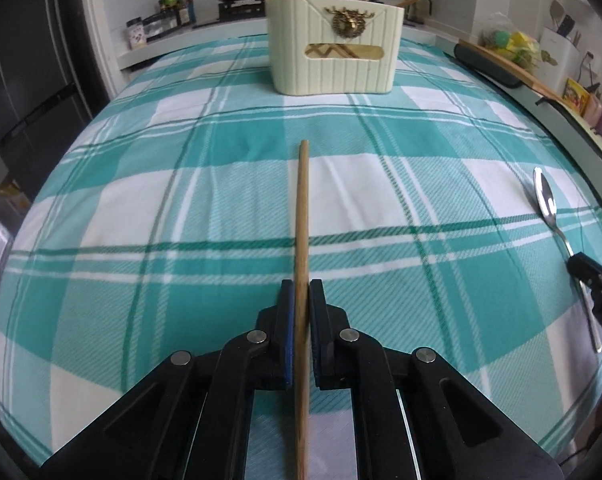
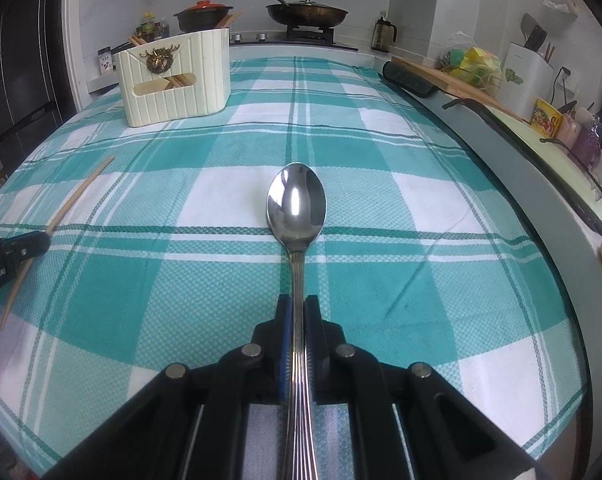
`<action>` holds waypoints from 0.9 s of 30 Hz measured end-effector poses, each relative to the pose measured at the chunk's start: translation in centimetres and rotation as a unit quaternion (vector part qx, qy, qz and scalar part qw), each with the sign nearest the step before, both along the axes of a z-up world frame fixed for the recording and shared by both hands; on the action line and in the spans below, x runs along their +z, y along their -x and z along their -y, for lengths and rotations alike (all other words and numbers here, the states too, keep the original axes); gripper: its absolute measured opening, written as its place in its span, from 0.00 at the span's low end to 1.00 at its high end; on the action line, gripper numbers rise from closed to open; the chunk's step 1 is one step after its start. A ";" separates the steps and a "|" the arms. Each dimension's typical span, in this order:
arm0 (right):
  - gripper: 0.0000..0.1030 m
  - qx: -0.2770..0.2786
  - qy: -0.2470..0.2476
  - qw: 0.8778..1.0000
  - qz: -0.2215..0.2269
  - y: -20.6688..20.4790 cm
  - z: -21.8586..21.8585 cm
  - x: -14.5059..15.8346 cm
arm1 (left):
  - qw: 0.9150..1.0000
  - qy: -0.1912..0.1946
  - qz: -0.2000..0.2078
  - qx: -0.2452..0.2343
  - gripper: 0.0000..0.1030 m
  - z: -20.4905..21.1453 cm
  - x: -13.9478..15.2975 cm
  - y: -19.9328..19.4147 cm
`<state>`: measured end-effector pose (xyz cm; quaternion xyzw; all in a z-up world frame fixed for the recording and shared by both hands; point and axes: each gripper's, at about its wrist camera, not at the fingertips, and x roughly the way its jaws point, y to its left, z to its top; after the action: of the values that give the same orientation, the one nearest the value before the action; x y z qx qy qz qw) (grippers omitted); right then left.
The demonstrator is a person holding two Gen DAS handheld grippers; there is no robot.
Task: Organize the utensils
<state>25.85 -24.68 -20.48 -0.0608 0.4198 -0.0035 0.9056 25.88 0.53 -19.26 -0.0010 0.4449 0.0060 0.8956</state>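
My left gripper (image 1: 301, 286) is shut on a wooden chopstick (image 1: 301, 216) that points forward over the teal plaid tablecloth (image 1: 181, 208). My right gripper (image 2: 298, 300) is shut on the handle of a metal spoon (image 2: 297, 204), bowl forward and facing up. A cream utensil holder (image 1: 335, 46) with a gold wreath emblem stands at the far end of the table and has chopsticks inside. In the right wrist view the holder (image 2: 173, 80) is far left, and the left gripper (image 2: 47, 236) with its chopstick (image 2: 71, 204) is at the left edge. The spoon (image 1: 545, 202) and right gripper (image 1: 575, 266) show at the right of the left wrist view.
Behind the table is a stove counter with a red-lidded pot (image 2: 203, 16), a frying pan (image 2: 307, 14) and spice bottles (image 2: 153, 26). A cutting board (image 2: 445, 78), a white knife block (image 2: 529, 76) and a sink edge (image 2: 541, 168) run along the right side.
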 end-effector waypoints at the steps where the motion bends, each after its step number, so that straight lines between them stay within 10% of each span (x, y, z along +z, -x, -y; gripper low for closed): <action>1: 0.06 -0.001 0.003 1.000 0.001 0.1 0.1 0.0 | 1.000 0.003 -0.001 0.007 0.06 -0.8 0.0 0.5; 4: 0.06 -0.004 0.013 1.000 0.003 0.4 0.2 0.0 | 1.000 0.020 -0.003 0.023 0.10 -2.5 0.2 0.9; 6: 0.08 -0.003 0.017 1.000 0.007 0.5 0.1 -0.1 | 0.999 0.025 -0.005 0.025 0.55 -3.1 0.2 0.5; 8: 0.10 -0.005 0.021 1.000 0.010 0.4 -0.1 -0.1 | 0.999 0.023 0.005 0.032 0.74 -3.4 0.4 0.3; 13: 0.47 -0.013 0.022 1.000 0.012 0.0 -0.2 0.0 | 1.000 0.006 -0.012 0.017 0.76 -2.9 -0.6 -1.2; 27: 0.48 -0.012 0.012 1.000 0.022 -0.1 0.0 -0.4 | 1.000 0.001 -0.015 0.019 0.96 -3.1 -1.1 -1.5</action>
<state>25.95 -24.66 -20.85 -0.0666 0.4001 -0.0208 0.9138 27.42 3.63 -20.33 -0.0104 0.4584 0.0224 0.8884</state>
